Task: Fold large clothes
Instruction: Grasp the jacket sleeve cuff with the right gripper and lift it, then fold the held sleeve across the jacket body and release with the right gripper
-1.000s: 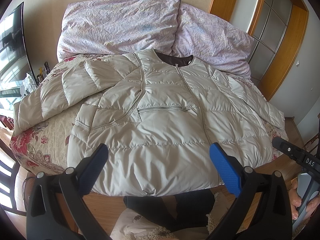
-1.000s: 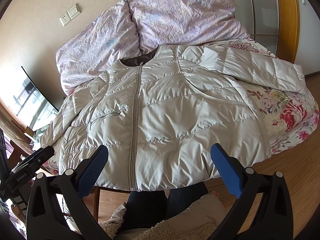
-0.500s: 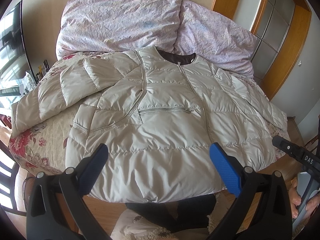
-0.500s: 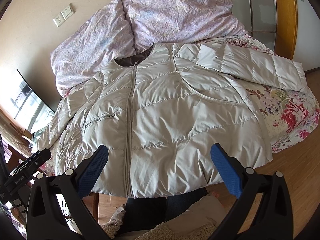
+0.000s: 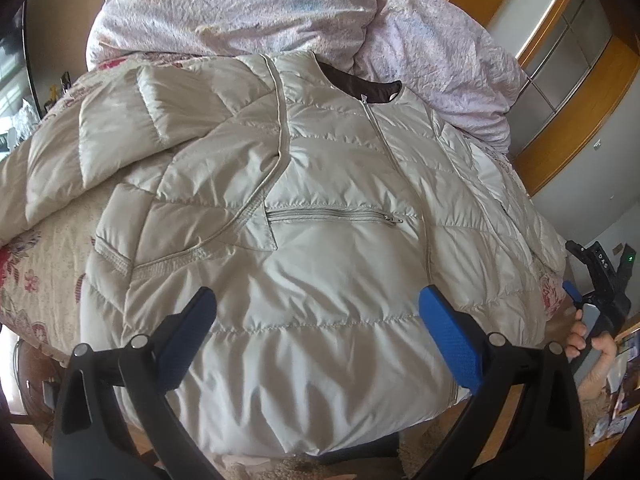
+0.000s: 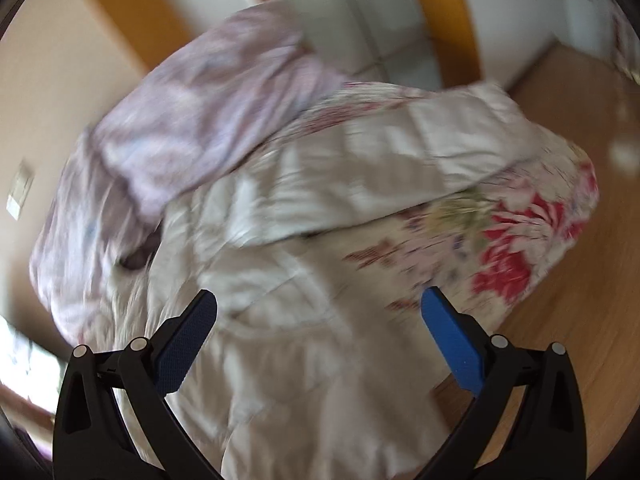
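Note:
A large beige quilted jacket lies front-up on the bed, zipped, collar toward the pillows, one sleeve spread to the left. My left gripper hovers open over the jacket's lower front, holding nothing. The right wrist view is motion-blurred: my right gripper is open above the jacket near its right side, with the other sleeve stretched across the floral bedspread. In the left wrist view the right gripper's body shows at the far right, held by a hand.
Two lilac pillows lean at the head of the bed. The floral bedspread covers the bed, with wooden floor to the right. A wood-framed glass door stands behind. A screen is at the far left.
Both grippers have moved closer over the jacket. The right gripper has swung fast to the right, toward the jacket's right sleeve, blurring its view. Both stay open.

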A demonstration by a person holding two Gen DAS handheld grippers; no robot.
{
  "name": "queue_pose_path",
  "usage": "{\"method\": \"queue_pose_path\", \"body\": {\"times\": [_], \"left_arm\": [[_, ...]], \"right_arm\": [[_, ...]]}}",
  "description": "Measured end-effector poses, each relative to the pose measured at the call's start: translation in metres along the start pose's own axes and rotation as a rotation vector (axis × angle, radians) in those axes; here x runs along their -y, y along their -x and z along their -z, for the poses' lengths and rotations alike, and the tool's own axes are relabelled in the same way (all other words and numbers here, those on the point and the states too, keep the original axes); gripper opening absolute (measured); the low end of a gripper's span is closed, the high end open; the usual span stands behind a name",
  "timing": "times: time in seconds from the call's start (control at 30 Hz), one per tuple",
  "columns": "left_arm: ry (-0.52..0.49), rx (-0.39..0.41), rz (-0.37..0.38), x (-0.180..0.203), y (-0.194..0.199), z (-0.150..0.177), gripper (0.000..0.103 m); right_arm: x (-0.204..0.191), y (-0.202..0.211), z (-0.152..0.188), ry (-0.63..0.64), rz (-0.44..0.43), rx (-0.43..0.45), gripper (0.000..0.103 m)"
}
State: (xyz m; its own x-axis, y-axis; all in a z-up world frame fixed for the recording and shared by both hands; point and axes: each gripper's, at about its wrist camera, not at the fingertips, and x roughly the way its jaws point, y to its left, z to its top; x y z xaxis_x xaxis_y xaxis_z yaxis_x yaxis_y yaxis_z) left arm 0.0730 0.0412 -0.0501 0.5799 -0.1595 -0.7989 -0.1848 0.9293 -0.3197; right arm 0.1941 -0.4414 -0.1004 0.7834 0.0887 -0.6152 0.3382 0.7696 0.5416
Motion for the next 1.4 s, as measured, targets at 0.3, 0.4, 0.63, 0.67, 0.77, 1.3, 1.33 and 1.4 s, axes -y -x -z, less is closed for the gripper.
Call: {"method": "queue_pose_path", "body": {"times": [0.3, 0.4, 0.63, 0.67, 0.77, 1.3, 1.33, 1.4], "left_arm": [[0.035, -0.007, 0.104, -0.012, -0.019, -0.014, 0.101], [0.063, -0.002, 0.127, -0.016, -0.023, -0.017, 0.101], [0.093, 0.016, 0.161, -0.025, -0.029, -0.021, 0.101], [0.095, 0.023, 0.161, -0.026, -0.028, -0.021, 0.101], [0.1, 0.046, 0.158, -0.029, -0.027, -0.02, 0.101], [0.227, 0.186, 0.21, -0.072, -0.008, -0.013, 0.101], [0.222, 0.203, 0.197, -0.073, -0.005, -0.012, 0.101], [0.209, 0.248, 0.141, -0.074, 0.002, -0.011, 0.101]], "right_arm": [[0.116, -0.043, -0.061, -0.446, -0.001, -0.01, 0.072], [0.129, -0.049, -0.066, -0.474, 0.009, 0.0, 0.064], [0.138, -0.066, -0.08, -0.485, -0.001, 0.028, 0.048], [0.138, -0.067, -0.082, -0.485, -0.003, 0.032, 0.048], [0.137, -0.074, -0.091, -0.477, 0.023, 0.039, 0.045], [-0.083, -0.004, -0.108, 0.177, -0.093, 0.278, 0.008], [-0.1, -0.001, -0.103, 0.214, -0.128, 0.273, 0.008], [-0.143, 0.003, -0.088, 0.291, -0.222, 0.251, 0.008]]}}
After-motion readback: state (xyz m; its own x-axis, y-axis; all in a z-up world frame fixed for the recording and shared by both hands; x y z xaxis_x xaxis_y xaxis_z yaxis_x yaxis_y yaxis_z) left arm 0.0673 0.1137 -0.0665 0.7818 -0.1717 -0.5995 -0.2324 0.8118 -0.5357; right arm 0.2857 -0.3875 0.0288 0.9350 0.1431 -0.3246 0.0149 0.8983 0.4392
